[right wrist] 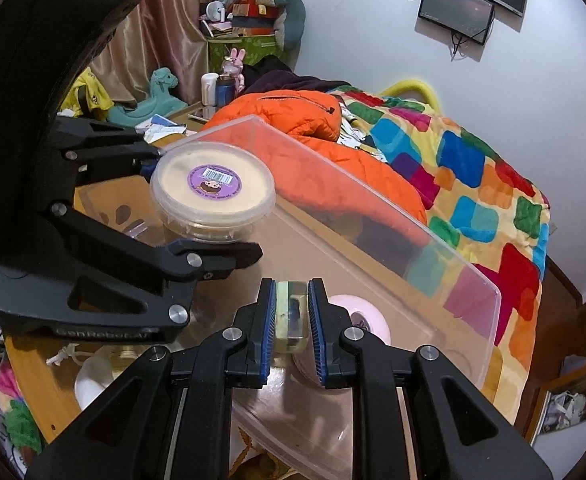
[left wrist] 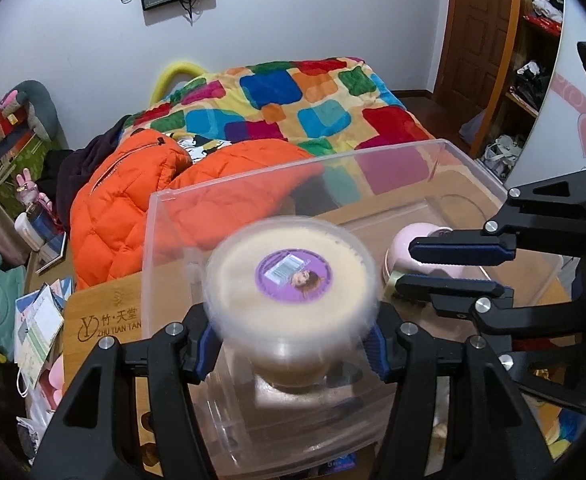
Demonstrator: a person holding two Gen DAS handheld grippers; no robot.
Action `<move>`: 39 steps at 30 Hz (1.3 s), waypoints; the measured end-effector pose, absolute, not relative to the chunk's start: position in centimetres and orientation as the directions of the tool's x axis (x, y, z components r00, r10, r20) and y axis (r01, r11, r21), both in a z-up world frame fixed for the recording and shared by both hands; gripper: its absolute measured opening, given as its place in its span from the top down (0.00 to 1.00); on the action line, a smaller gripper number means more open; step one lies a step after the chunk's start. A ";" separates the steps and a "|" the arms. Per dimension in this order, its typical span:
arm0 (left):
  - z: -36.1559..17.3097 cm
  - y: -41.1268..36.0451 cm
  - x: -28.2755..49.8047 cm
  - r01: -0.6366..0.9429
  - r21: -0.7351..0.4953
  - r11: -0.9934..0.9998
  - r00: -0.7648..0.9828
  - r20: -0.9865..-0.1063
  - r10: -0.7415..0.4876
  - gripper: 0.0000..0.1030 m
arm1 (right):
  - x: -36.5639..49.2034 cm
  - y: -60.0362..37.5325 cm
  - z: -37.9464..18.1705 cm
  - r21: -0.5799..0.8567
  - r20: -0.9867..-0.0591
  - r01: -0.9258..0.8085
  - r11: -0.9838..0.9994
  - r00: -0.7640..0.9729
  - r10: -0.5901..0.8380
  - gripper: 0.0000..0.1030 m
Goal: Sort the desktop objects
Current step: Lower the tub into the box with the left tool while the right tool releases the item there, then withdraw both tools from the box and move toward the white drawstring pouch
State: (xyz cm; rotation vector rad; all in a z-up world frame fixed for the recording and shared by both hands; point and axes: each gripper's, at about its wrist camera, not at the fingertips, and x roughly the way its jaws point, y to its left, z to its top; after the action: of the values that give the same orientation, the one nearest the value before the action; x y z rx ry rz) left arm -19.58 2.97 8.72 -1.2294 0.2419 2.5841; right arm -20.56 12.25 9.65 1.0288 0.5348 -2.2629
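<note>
My left gripper (left wrist: 291, 340) is shut on a round clear tub with a cream lid and purple sticker (left wrist: 291, 280), held over the clear plastic bin (left wrist: 473, 168). The tub also shows in the right wrist view (right wrist: 213, 184), with the left gripper (right wrist: 201, 208) around it. My right gripper (right wrist: 291, 328) is shut on a small pale green translucent block (right wrist: 291, 320) above the bin (right wrist: 473, 320). It shows in the left wrist view (left wrist: 405, 266) at the right. A pink round object (right wrist: 367, 316) lies inside the bin, also seen in the left wrist view (left wrist: 407, 246).
The bin stands on a bamboo table (left wrist: 101, 312). Behind it is a bed with a colourful quilt (left wrist: 293, 100) and an orange jacket (left wrist: 133, 200). Cluttered boxes and toys (left wrist: 9, 128) stand left; a wooden door and shelves (left wrist: 489, 40) stand right.
</note>
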 end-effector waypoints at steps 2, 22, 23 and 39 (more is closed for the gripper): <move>8.7 3.0 -19.6 -0.312 0.035 -0.949 -0.602 -0.781 0.169 0.43 | -20.5 12.1 9.5 -0.122 -0.778 0.658 -0.743 -0.529 -0.340 0.86; 10.5 2.2 -19.1 -0.304 0.054 -0.951 -0.665 -0.727 0.171 0.26 | -19.6 12.6 10.8 -0.126 -0.714 0.633 -0.764 -0.593 -0.373 0.56; 10.8 2.2 -18.9 -0.303 0.062 -0.951 -0.673 -0.721 0.167 0.26 | -19.5 12.6 11.0 -0.136 -0.706 0.626 -0.768 -0.605 -0.368 0.52; 15.0 2.0 -15.3 -0.273 0.109 -0.956 -0.759 -0.635 0.144 0.08 | -17.2 15.2 15.0 -0.207 -0.602 0.454 -0.867 -0.757 -0.253 0.01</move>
State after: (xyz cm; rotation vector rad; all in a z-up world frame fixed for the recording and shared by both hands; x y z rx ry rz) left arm -15.30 1.98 15.00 -0.9643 0.2876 2.7384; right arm -17.21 15.18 14.98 0.8162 0.4845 -2.5871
